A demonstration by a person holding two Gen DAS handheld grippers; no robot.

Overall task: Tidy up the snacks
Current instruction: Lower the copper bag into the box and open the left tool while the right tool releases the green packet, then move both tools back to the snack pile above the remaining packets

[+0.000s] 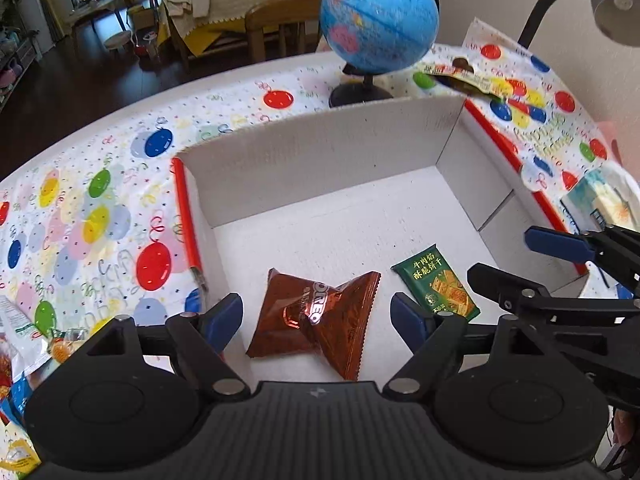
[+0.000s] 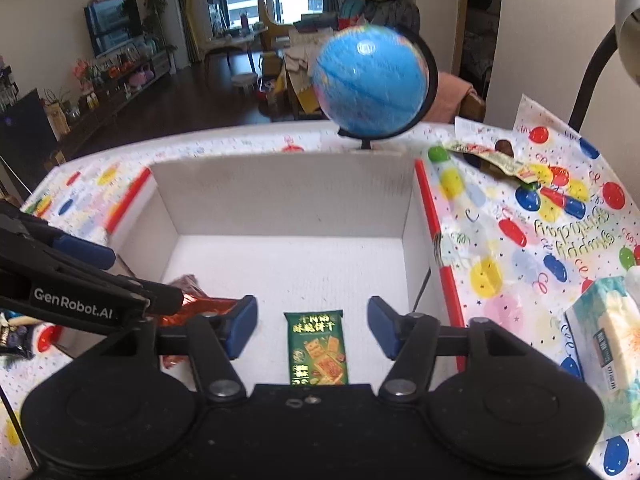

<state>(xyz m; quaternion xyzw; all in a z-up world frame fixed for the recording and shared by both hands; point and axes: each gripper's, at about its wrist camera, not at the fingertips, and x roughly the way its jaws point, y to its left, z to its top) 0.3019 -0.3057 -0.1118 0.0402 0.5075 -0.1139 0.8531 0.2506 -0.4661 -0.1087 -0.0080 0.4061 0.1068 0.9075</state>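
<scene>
Snack packets [image 1: 316,320] in white box [image 1: 320,152], balloon-print tablecloth [image 1: 100,200], living room behind

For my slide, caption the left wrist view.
Open left tool above brown Oreo packet and green cracker packet inside white box.

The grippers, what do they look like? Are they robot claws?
Both look alike. The left gripper and right gripper are black plastic with two round discs, silver bolts and blue rubber fingertips. White letters on one side read GenRobot.AI.
</scene>
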